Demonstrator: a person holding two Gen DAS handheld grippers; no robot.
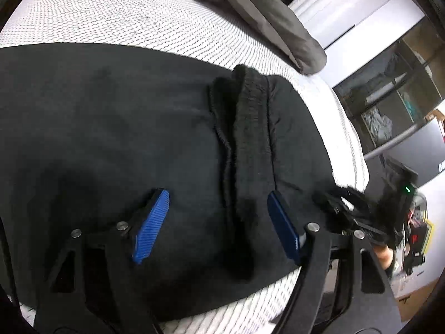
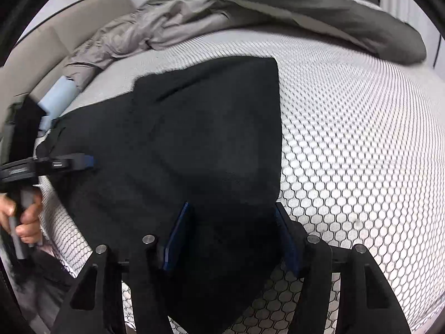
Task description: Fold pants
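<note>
Black pants (image 1: 111,139) lie spread on a white honeycomb-patterned mattress (image 1: 139,19). A thick ribbed band (image 1: 250,139) of the pants runs as a raised ridge toward my left gripper (image 1: 217,193). That gripper is open and hovers low, its blue pads (image 1: 151,222) either side of the ridge without pressing it. In the right wrist view the pants (image 2: 208,125) end in a straight edge on the right. My right gripper (image 2: 232,206) is open over the near part of the cloth, close to that edge. The left gripper (image 2: 69,162) shows at the left, held by a hand (image 2: 25,222).
A crumpled grey duvet (image 2: 306,5) lies across the far side of the mattress (image 2: 361,139). A light blue block (image 2: 58,97) sits by the beige headboard (image 2: 55,27). Beyond the mattress edge are shelves (image 1: 389,97) and a dark screen (image 1: 411,150).
</note>
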